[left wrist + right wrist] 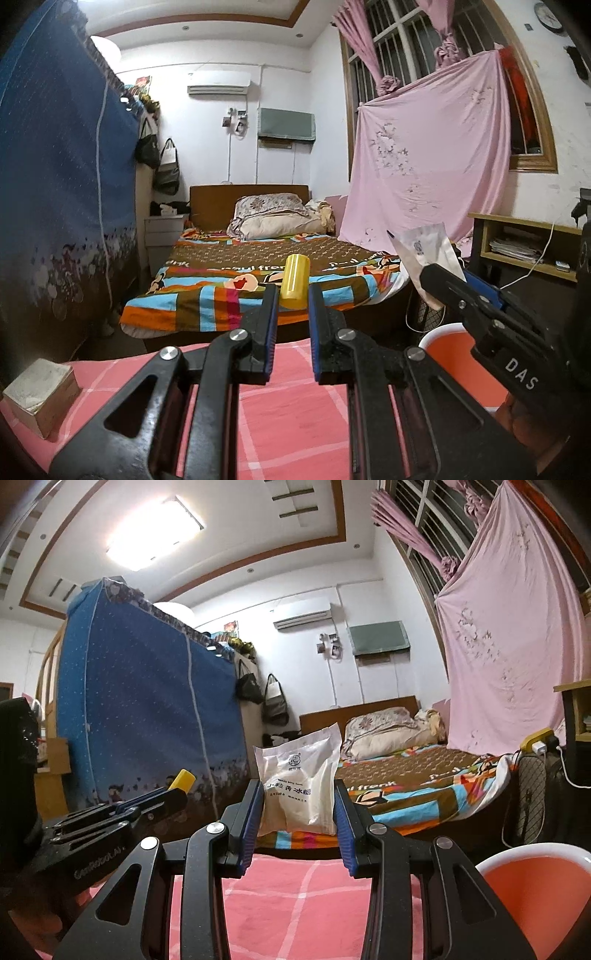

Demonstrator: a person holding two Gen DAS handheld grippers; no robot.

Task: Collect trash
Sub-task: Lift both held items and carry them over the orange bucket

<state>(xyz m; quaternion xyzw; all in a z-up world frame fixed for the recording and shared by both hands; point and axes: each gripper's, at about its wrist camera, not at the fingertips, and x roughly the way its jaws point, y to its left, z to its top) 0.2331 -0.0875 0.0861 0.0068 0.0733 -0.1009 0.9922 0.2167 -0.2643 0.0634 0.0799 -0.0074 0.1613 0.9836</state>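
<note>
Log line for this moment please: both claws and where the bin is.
left claw: shut on yellow plastic cylinder | right claw: shut on white plastic sugar packet | orange white-rimmed bin: right, below claws | nothing dropped yet

- My left black two-finger gripper with blue pads [291, 295] points roughly level, its jaws clamped on a yellow plastic cylinder [294, 280].
- My right black two-finger gripper with blue pads [299, 805] is level too, pads pressing a white plastic sugar packet [301, 782] upright between them.
- Both sit side by side, close together.
</note>
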